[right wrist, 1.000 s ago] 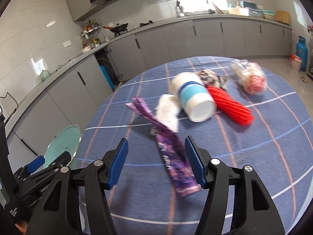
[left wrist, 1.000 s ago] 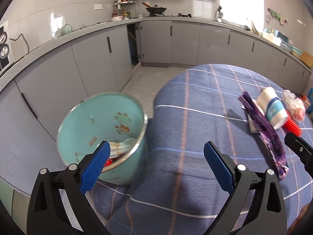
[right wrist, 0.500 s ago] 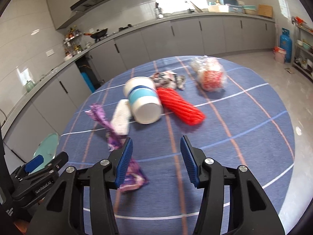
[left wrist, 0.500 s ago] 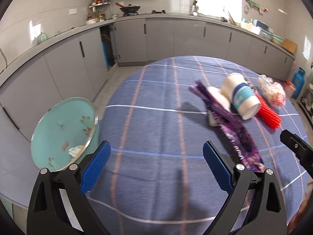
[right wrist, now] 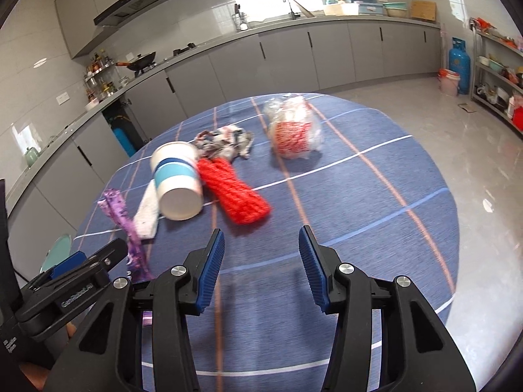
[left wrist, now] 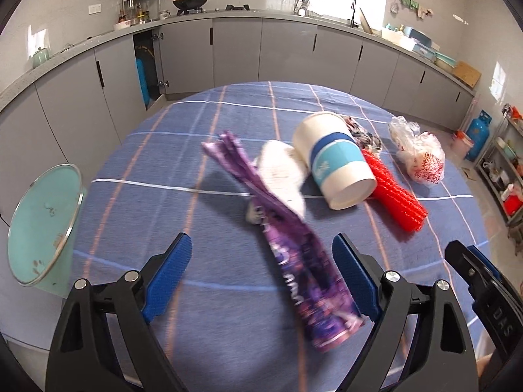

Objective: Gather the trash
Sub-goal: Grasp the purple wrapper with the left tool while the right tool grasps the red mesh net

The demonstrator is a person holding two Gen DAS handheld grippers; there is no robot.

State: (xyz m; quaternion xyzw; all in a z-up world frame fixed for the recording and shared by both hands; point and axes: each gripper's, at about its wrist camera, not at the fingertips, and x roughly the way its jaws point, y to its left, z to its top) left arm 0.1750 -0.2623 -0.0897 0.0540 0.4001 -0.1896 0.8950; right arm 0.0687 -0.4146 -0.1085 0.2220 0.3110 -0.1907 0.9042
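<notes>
My left gripper (left wrist: 261,245) hangs over a long purple wrapper (left wrist: 294,261) on the blue checked tablecloth. Its jaws are closing with the wrapper's near half between them, and the pads do not touch it. Beyond lie a white tissue (left wrist: 284,173), a tipped white-and-blue paper cup (left wrist: 336,160), a red mesh sleeve (left wrist: 392,192), a crumpled patterned wrapper (left wrist: 366,134) and a clear bag with red print (left wrist: 421,156). My right gripper (right wrist: 261,232) is open over bare cloth, just short of the red mesh sleeve (right wrist: 235,192), with nothing between its fingers.
A teal bin (left wrist: 42,222) with a metal rim stands on the floor off the table's left edge. Grey kitchen cabinets (left wrist: 235,55) ring the room. A blue gas bottle (right wrist: 459,62) and a shelf rack (right wrist: 497,81) stand at the far right. Bare floor lies right of the table.
Both grippers swept right across the table. The bin slid to the left edge of the left view, and the purple wrapper came between the left jaws. Both pairs of jaws narrowed.
</notes>
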